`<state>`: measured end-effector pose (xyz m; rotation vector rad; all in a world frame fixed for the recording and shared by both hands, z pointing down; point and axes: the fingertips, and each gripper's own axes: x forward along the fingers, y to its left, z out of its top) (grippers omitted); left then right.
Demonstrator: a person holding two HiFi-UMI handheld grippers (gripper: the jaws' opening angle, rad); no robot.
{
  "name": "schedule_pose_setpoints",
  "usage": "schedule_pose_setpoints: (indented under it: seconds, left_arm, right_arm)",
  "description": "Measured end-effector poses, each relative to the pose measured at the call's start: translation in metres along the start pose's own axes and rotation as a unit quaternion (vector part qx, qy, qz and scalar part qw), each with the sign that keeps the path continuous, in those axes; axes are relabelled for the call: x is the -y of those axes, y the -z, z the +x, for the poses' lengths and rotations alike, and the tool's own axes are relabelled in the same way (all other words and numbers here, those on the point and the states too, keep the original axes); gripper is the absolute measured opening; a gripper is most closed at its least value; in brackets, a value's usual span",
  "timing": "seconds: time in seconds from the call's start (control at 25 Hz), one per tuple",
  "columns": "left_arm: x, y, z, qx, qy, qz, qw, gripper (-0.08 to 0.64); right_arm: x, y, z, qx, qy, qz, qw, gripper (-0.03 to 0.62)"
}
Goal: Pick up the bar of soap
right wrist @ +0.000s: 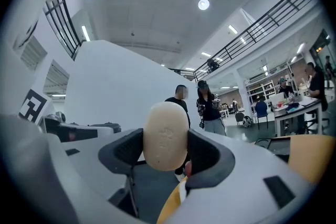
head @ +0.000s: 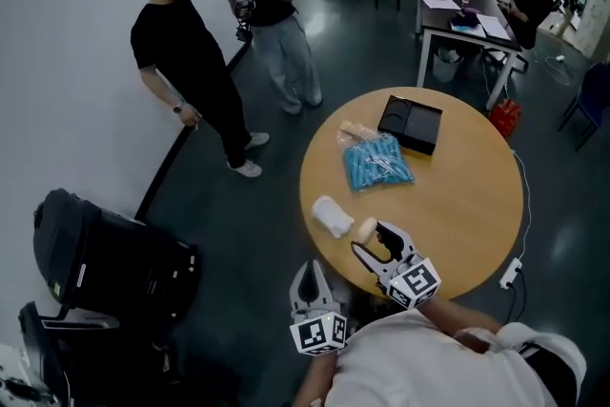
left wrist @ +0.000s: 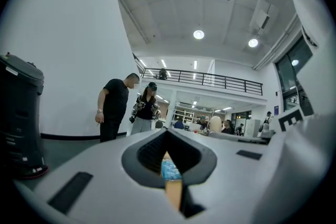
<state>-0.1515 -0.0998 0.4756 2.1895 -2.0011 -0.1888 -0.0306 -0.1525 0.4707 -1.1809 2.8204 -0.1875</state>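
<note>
one bar of soap [right wrist: 165,136], clamped in the jaws of the right gripper [head: 370,239], low in the middle of the head view at the near edge of the bench [head: 457,195]. the grasp looks made; next, i judge, a steady lift clear. the left gripper [head: 312,274] has its jaws together on nothing. also on the bench: one blue packet [head: 377,163], one black box [head: 411,124], one white bundle [head: 332,215].

left tongs [head: 310,272] closed (empty) | right tongs [head: 370,238] clamped on soap [head: 366,228]

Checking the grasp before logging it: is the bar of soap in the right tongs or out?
In: the right gripper view shows the bar of soap clamped between the two jaws of the right tongs.
</note>
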Motion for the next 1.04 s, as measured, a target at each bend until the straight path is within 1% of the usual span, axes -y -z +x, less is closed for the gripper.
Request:
schedule_pose_setpoints:
  seconds: [0.32, 1.04]
  left_arm:
    - [0.001, -0.003, -0.003, 0.004, -0.008, 0.002, 1.0000, 0.005]
    - [-0.005, 0.004, -0.008, -0.001, -0.014, 0.000, 0.9999, 0.005]
  right_arm:
    - [-0.002, -0.006, 0.000, 0.007, -0.009, -0.004, 1.000, 0.272]
    - [-0.010, 0.005, 0.002, -0.004, -0.022, -0.006, 1.000, 0.272]
